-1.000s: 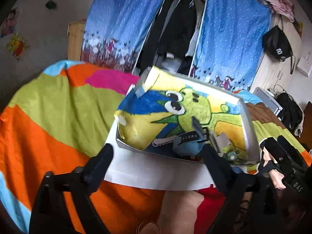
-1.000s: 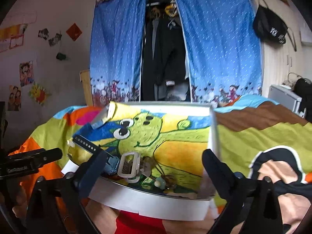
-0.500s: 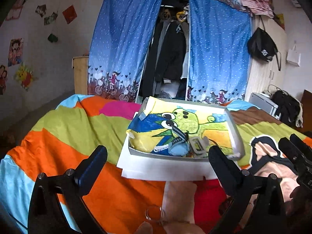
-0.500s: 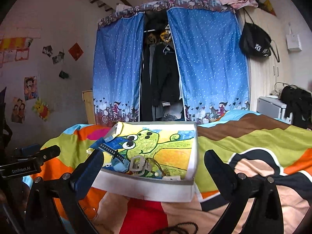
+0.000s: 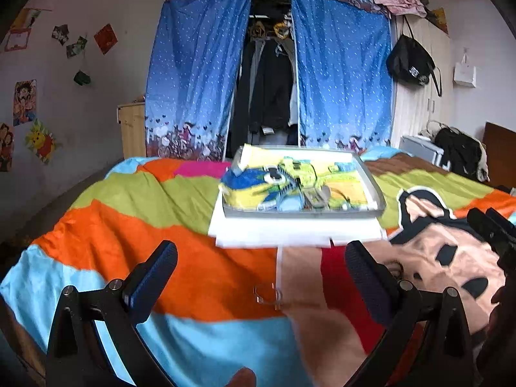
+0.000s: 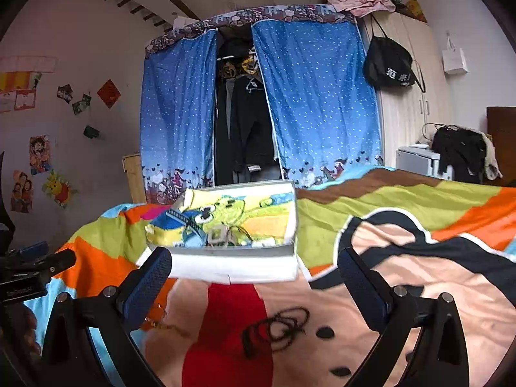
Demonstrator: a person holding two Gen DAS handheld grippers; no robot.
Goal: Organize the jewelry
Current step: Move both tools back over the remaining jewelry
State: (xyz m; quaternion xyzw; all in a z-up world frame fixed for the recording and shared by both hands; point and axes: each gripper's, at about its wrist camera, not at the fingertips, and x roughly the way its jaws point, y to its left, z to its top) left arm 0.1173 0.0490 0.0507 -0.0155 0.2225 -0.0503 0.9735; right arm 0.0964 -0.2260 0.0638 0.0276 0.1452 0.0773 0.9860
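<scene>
A grey tray point(image 5: 303, 214) lined with a yellow cartoon cloth sits on white sheets on the bed. It holds a dark-strapped watch point(image 5: 277, 174), a blue piece and several small jewelry items. My left gripper point(image 5: 261, 277) hovers open over the blanket, well short of the tray. A clear ring-like piece point(image 5: 267, 293) lies between its fingers' line on the blanket. In the right wrist view the tray point(image 6: 232, 251) is ahead and left. My right gripper point(image 6: 254, 277) is open and empty. A black cord necklace point(image 6: 277, 325) lies on the blanket below it.
The bed carries a bright striped cartoon blanket point(image 5: 129, 200). Blue wardrobe curtains point(image 5: 193, 74) hang behind the tray. The other gripper shows at the right edge point(image 5: 493, 232) and at the left edge point(image 6: 32, 271). A thin chain point(image 6: 158, 321) lies near the right gripper's left finger.
Both grippers have drawn back from the tray, which now looks smaller and farther off. The black cord and clear ring have come into view on the blanket.
</scene>
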